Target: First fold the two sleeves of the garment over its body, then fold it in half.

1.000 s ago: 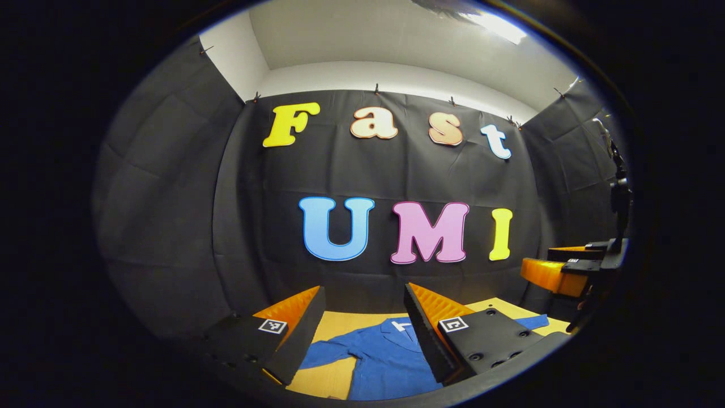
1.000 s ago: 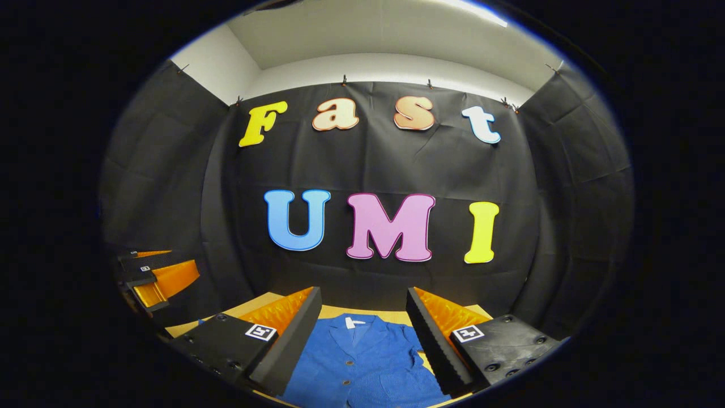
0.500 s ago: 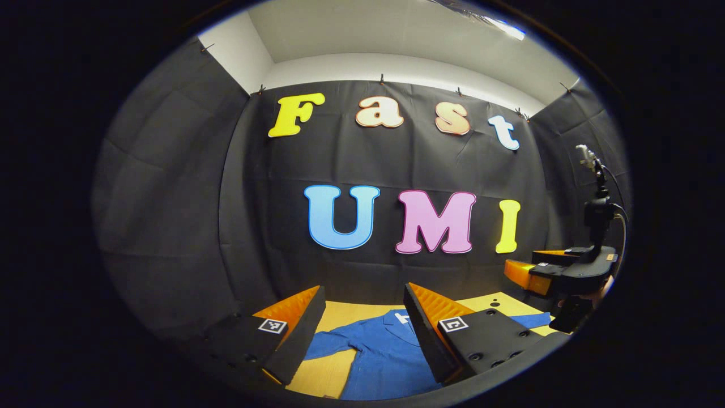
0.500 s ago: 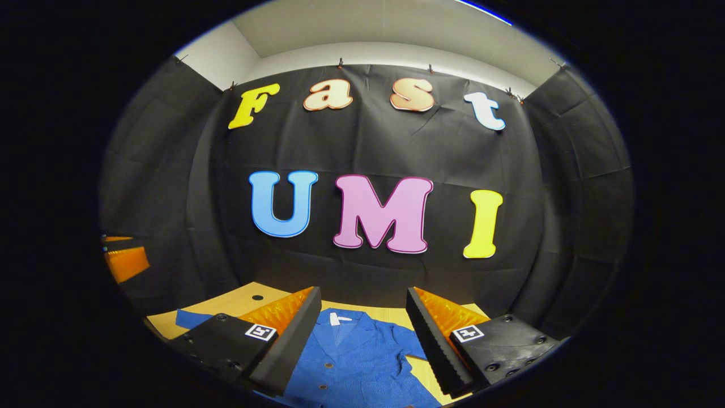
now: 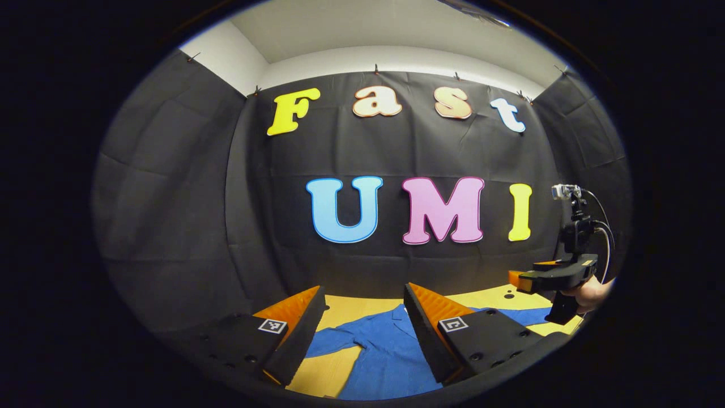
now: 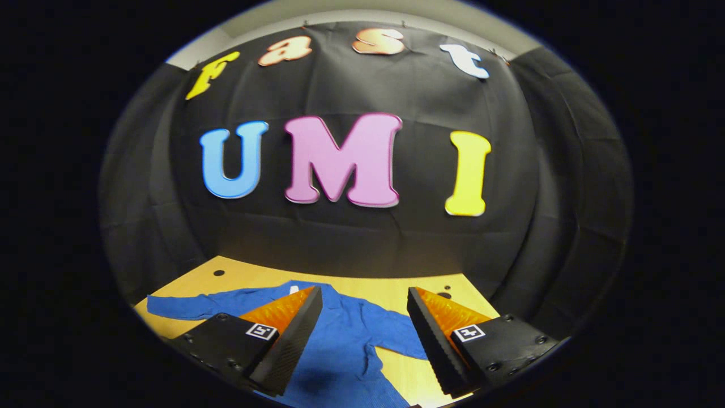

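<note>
A blue button-front garment lies flat on the yellow wooden table, collar toward the back wall. One sleeve stretches out to the left and the other sleeve angles down to the right. My right gripper hovers open over the collar and chest, touching nothing. My left gripper is open too, above the garment and its left sleeve. In the left gripper view the right gripper hangs at the far right, held by a hand.
Black cloth walls close the booth behind and on both sides of the table. Small round holes mark the tabletop near its back corners. Bare wood shows below the left sleeve.
The right gripper has moved forward and tipped downward, bringing the whole spread garment and more table into its view. In the left gripper view it has sunk lower at the right. Both stay open.
</note>
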`<move>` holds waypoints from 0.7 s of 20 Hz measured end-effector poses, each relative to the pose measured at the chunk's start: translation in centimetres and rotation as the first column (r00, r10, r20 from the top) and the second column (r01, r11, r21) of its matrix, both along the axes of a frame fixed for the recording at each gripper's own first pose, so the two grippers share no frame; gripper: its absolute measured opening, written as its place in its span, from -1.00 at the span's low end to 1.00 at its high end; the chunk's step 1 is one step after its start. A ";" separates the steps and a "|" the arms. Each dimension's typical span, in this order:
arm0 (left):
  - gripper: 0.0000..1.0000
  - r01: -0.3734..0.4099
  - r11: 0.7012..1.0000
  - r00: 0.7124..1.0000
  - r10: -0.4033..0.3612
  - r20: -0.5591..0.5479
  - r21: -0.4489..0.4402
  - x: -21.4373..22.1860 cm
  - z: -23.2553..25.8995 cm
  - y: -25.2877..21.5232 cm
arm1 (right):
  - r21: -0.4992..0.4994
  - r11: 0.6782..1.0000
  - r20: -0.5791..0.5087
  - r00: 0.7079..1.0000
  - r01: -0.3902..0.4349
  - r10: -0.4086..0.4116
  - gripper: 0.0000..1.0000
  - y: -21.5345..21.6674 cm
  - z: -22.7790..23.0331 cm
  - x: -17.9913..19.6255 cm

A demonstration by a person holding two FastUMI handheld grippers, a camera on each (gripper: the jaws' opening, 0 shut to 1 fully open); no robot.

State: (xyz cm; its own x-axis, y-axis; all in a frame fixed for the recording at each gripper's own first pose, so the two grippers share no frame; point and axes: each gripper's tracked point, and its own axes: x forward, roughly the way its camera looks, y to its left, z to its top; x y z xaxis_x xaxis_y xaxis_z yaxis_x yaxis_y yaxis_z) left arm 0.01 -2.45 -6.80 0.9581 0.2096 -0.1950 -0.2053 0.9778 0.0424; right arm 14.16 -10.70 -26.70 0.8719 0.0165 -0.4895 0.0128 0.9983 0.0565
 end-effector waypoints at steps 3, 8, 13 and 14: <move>0.59 -0.018 1.000 1.000 0.018 -0.018 0.012 1.5 -0.7 -1.5 | 0.003 0.998 -0.100 0.993 0.061 -0.060 0.93 -4.6 -4.6 0.7; 0.60 -0.004 1.000 0.999 0.004 -0.034 -0.002 4.5 -1.7 -5.5 | 0.004 0.982 -0.302 0.937 0.187 -0.177 0.94 -12.6 -12.1 -0.2; 0.60 0.100 0.995 0.995 -0.100 -0.029 -0.004 7.5 -1.9 -10.8 | -0.044 0.940 -0.468 0.824 0.340 -0.320 0.94 -21.3 -18.1 -3.6; 0.60 0.114 0.994 0.993 -0.114 -0.027 -0.001 8.0 -1.9 -11.5 | -0.032 0.929 -0.498 0.800 0.370 -0.336 0.96 -22.5 -19.2 -4.3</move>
State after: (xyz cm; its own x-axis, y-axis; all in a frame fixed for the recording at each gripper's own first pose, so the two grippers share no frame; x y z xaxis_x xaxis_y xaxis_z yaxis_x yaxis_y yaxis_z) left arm 7.96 -13.94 -8.68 0.9702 0.0999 -0.2207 -0.0917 0.9947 0.0472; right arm 9.84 -33.21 -45.92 0.4714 -0.1997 -0.8590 0.4060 0.9138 0.0104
